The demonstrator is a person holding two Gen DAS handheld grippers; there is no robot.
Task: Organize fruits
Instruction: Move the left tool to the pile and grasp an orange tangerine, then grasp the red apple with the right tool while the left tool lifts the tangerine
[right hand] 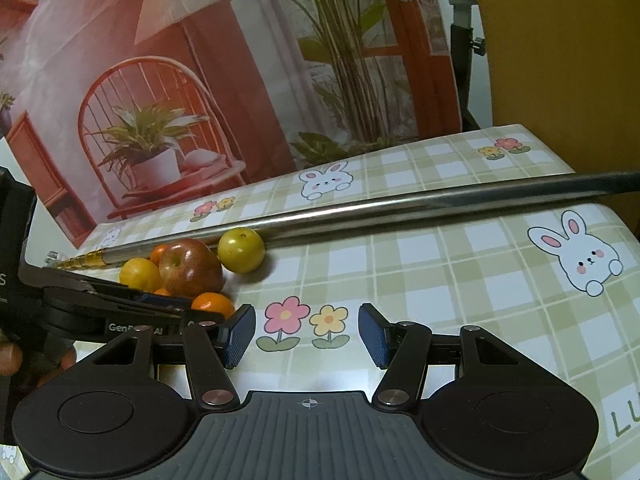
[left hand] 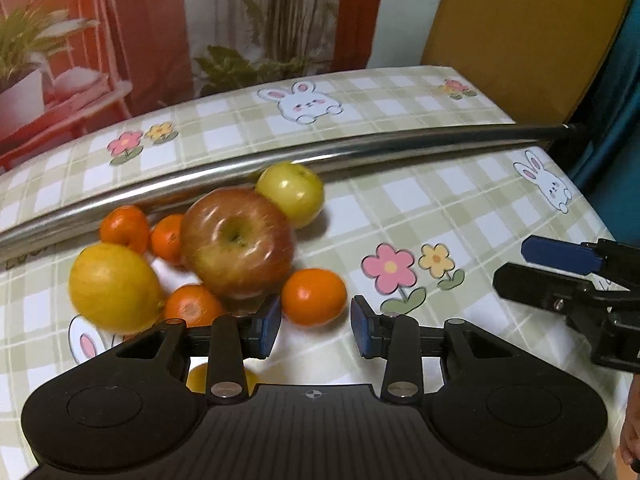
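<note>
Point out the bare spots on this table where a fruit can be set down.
Free: the checked cloth right of the green-yellow fruit, between the metal pole and the right hand-held gripper, out toward the printed rabbit. Also the strip behind the pole. Crowded: the left end, where the apple, lemon and small oranges bunch against the pole before the left hand-held gripper.

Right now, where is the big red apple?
In the left wrist view the red apple sits left of centre in the fruit pile, between the lemon and the yellow-green fruit, just before the metal pole.
</note>
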